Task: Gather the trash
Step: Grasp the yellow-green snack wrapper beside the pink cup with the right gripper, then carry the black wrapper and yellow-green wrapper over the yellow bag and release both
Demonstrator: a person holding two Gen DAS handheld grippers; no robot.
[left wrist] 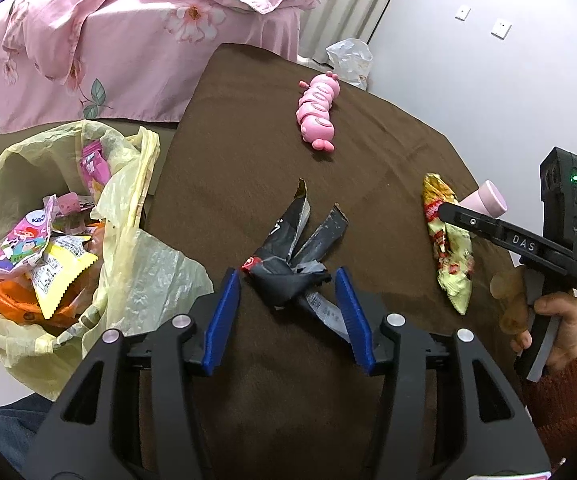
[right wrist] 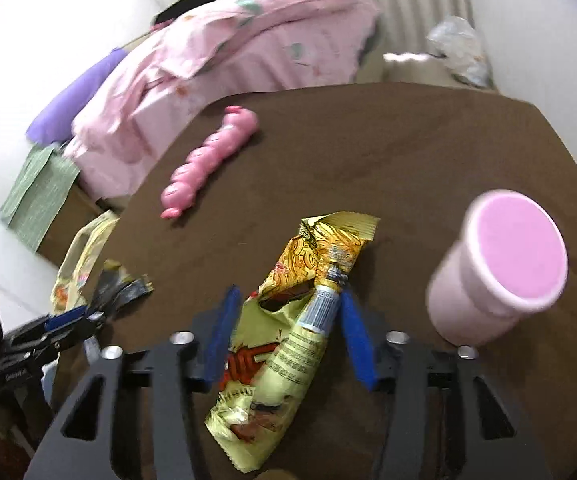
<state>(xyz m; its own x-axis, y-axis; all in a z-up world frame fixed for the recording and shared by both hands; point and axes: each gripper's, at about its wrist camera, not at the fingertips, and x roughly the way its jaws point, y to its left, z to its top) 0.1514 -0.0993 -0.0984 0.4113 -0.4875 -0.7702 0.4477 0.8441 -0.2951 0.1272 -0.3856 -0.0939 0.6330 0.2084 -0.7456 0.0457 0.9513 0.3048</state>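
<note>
A crumpled black wrapper (left wrist: 294, 260) lies on the brown table (left wrist: 248, 128), between the blue pads of my open left gripper (left wrist: 288, 280). A yellow-green snack wrapper (right wrist: 288, 340) lies flat between the pads of my open right gripper (right wrist: 288, 300); it also shows in the left wrist view (left wrist: 448, 248) under the right gripper (left wrist: 444, 210). A yellow plastic bag (left wrist: 100, 264) holding several wrappers hangs open at the table's left edge. The black wrapper (right wrist: 128, 284) and the left gripper (right wrist: 88, 316) show at the left of the right wrist view.
A pink caterpillar toy (left wrist: 317, 114) (right wrist: 208, 160) lies at the far side of the table. A pink cup (right wrist: 496, 276) (left wrist: 486, 198) lies on its side, right of the snack wrapper. A bed with pink bedding (left wrist: 108, 40) stands behind. A clear bag (left wrist: 350, 58) sits past the far edge.
</note>
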